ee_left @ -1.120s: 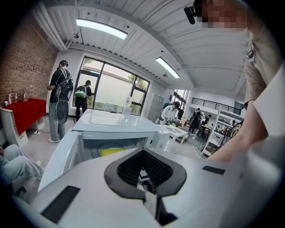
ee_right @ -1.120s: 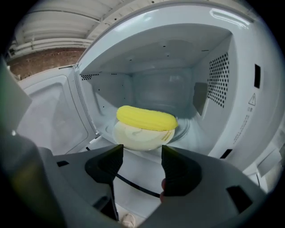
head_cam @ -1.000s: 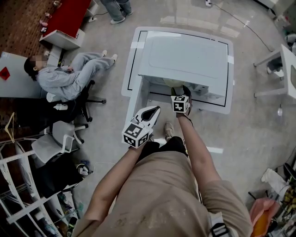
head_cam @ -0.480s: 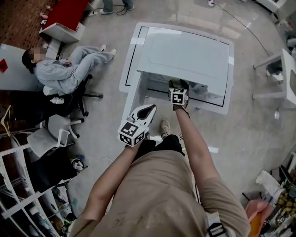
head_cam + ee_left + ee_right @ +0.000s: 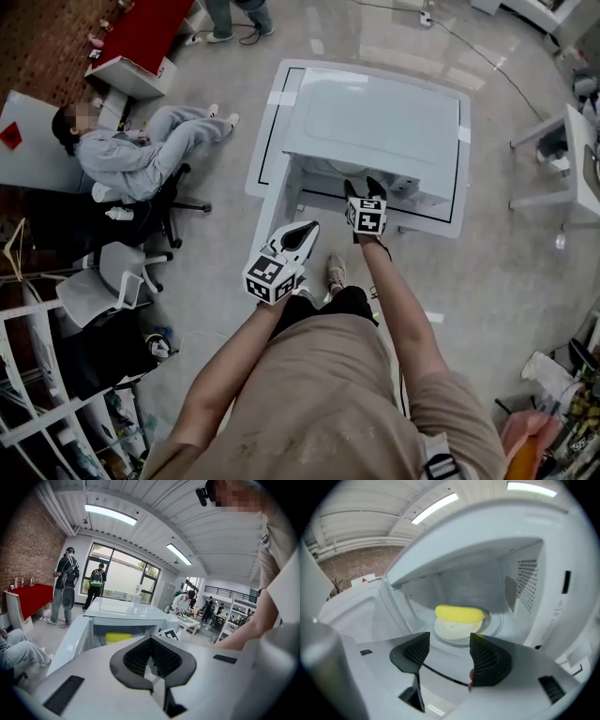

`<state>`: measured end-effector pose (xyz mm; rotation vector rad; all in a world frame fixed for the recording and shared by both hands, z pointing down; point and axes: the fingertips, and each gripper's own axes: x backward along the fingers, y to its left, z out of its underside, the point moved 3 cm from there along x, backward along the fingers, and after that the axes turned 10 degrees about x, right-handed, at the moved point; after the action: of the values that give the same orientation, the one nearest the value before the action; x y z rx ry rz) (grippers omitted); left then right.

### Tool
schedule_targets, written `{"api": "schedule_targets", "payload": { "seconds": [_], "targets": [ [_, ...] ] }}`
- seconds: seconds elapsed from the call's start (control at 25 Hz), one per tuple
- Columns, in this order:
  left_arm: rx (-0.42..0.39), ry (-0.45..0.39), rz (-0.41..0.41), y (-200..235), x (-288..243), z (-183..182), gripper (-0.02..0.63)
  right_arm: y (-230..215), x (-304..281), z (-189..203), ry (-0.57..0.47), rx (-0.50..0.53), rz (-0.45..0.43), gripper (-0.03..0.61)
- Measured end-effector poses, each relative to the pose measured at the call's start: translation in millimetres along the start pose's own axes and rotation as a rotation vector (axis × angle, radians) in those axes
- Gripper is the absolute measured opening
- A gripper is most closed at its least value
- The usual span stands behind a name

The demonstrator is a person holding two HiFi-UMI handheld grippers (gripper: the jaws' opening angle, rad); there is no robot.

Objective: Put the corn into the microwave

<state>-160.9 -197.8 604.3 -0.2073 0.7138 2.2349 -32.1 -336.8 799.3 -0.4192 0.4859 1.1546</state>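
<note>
Yellow corn (image 5: 459, 613) lies on its side on the pale round plate (image 5: 449, 631) at the middle of the microwave (image 5: 520, 545) floor, well inside the cavity. The left gripper view shows the same corn (image 5: 119, 637) as a yellow bar low in the opening. The cavity's right wall carries a perforated vent (image 5: 527, 581). The microwave door (image 5: 351, 611) stands swung open at the cavity's left side.

Just outside the microwave's opening, the right gripper (image 5: 449, 641) points into the cavity. Its two black ribbed jaws are spread wide with nothing between them, and the corn and plate show beyond the gap, not touching either jaw. From the head view, the right gripper (image 5: 363, 185) sits at the front edge of the microwave (image 5: 375, 117), its marker cube just behind.

The left gripper (image 5: 150, 641) is held back from the microwave's front, on the door side. Its jaws are pressed together tip to tip and hold nothing. In the head view the left gripper (image 5: 305, 230) is nearer the person's body than the right one.

The microwave stands on a white table (image 5: 441, 220) with a black outline. Well to the microwave's left, a seated person (image 5: 131, 155) in grey reclines on an office chair, and beyond them is a red table (image 5: 141, 33).
</note>
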Motion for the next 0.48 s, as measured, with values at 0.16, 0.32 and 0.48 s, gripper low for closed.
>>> {"api": "schedule_targets", "payload": {
  "seconds": [0.16,0.32,0.48],
  "targets": [
    [-0.011,-0.028,0.039,-7,7,-4,0.002,18,64,-7,-0.070,-0.088,-0.034,0.256],
    [-0.002,-0.068,0.071,-16,17,-12,0.002,27,139,-33,-0.162,-0.158,-0.054,0.256],
    [-0.019,-0.105,0.106,-37,33,-19,0.002,39,213,-71,-0.256,-0.214,-0.124,0.256]
  ]
}}
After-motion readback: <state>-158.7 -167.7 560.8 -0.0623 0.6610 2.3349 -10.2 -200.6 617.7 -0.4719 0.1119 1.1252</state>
